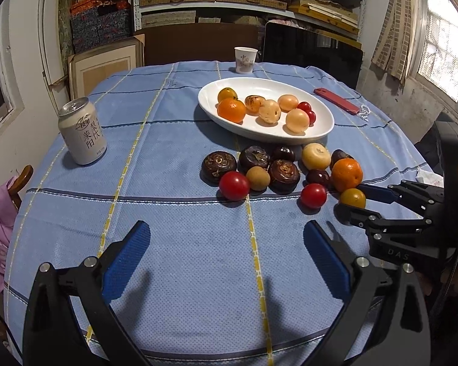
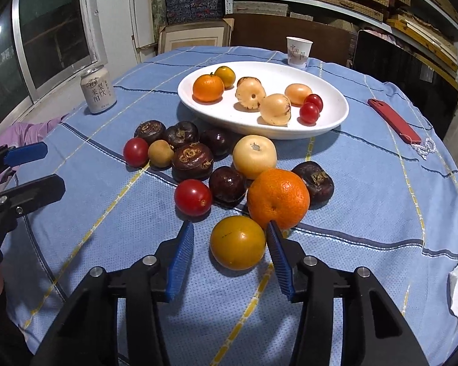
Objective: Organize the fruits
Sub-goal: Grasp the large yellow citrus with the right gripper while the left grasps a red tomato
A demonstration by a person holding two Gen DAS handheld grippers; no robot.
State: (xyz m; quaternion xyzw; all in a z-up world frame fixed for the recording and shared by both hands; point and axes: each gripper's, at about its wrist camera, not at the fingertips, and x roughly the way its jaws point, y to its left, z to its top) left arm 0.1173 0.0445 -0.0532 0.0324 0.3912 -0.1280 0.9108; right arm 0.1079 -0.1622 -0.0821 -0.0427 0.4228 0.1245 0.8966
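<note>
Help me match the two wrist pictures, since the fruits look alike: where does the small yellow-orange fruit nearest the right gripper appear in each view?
Left wrist view: the yellow-orange fruit lies at far right, between the right gripper's fingers.
Right wrist view: it lies low in the centre, between the blue pads.
Shared landmark: the large orange just behind it.

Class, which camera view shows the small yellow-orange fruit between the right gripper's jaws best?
The right wrist view: the yellow-orange fruit sits large and unobstructed between the jaws. The left wrist view shows it small, far right, partly behind the right gripper.
</note>
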